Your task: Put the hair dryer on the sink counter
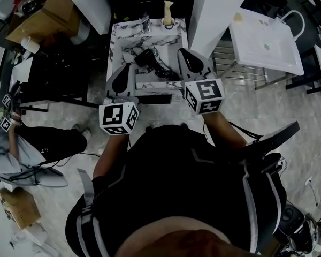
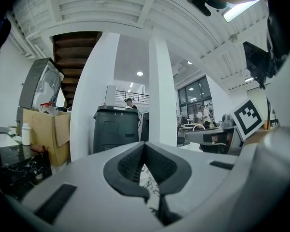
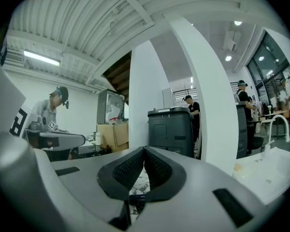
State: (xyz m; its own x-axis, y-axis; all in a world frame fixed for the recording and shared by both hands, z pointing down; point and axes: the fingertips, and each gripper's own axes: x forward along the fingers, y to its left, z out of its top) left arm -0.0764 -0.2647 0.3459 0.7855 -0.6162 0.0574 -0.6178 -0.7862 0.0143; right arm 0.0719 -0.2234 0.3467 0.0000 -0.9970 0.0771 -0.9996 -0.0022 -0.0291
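In the head view a black hair dryer (image 1: 146, 58) lies in the middle of a small marble sink counter (image 1: 119, 36), its cord trailing toward the front right. My left gripper (image 1: 129, 66) hovers over the counter's front left, just left of the dryer. The right gripper (image 1: 181, 51) is over the right edge, to the right of the dryer. Both are shut with nothing between the jaws. In the left gripper view the left gripper (image 2: 145, 144) has its jaws met at the tips. The right gripper (image 3: 144, 149) looks the same in its own view, with marble and cord (image 3: 137, 197) glimpsed below.
A beige upright object (image 1: 168, 12) and a faucet (image 1: 145, 21) stand at the counter's back. White pillars (image 1: 216, 15) flank it. A white basin (image 1: 265, 42) sits to the right. A seated person (image 1: 21, 143) is at the left. A dark bin (image 3: 171, 129) stands ahead.
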